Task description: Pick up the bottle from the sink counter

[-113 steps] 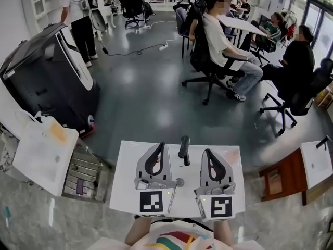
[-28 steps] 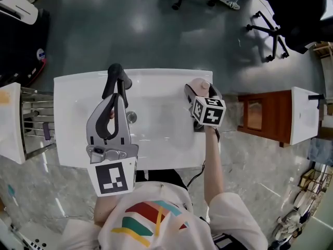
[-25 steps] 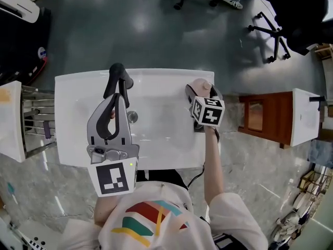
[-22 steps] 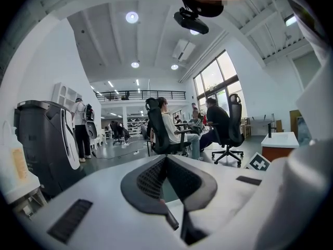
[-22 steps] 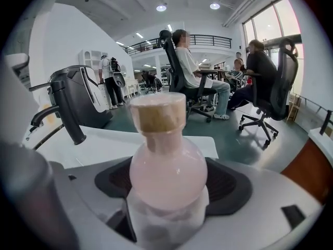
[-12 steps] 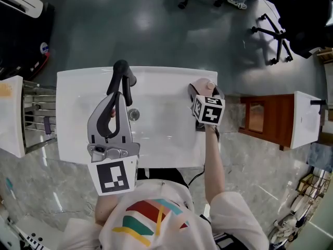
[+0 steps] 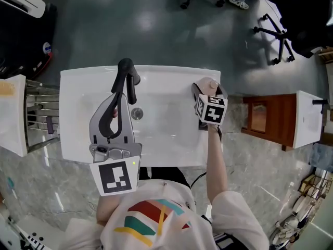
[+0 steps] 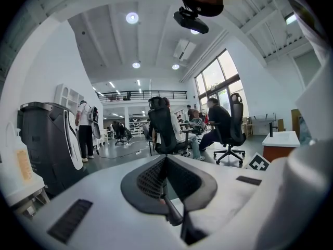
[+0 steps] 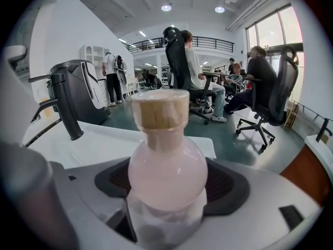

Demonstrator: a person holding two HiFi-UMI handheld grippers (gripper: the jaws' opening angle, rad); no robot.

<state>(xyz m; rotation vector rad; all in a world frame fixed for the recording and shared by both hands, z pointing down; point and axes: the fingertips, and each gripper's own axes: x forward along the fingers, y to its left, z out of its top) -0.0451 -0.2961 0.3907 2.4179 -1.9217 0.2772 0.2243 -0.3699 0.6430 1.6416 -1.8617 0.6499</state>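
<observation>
A pale pink bottle [image 9: 165, 165] with a tan cork-like cap stands between the dark pads [image 9: 229, 186] of my right gripper [image 7: 206, 91], which is shut on its round body. In the head view the bottle [image 7: 209, 83] is over the right rim of the white sink [image 7: 171, 134]. I cannot tell whether it rests on the counter. My left gripper [image 7: 116, 99] hovers over the left half of the basin, shut and empty, its tips near the black faucet [image 7: 126, 77]. In the left gripper view its pads [image 8: 151, 178] meet with nothing between.
The drain [image 7: 137, 113] lies mid-basin. A metal rack [image 7: 41, 121] and a white box [image 7: 11, 116] stand to the left. A wooden cabinet [image 7: 260, 116] and a second basin [image 7: 307, 119] are on the right. Office chairs [image 7: 276, 25] and seated people [image 9: 195, 61] lie beyond.
Since 4.5 s ago the head view has tipped down onto the sink, and my right gripper has gone to the right rim and shut on the bottle. Over the last second almost nothing moves.
</observation>
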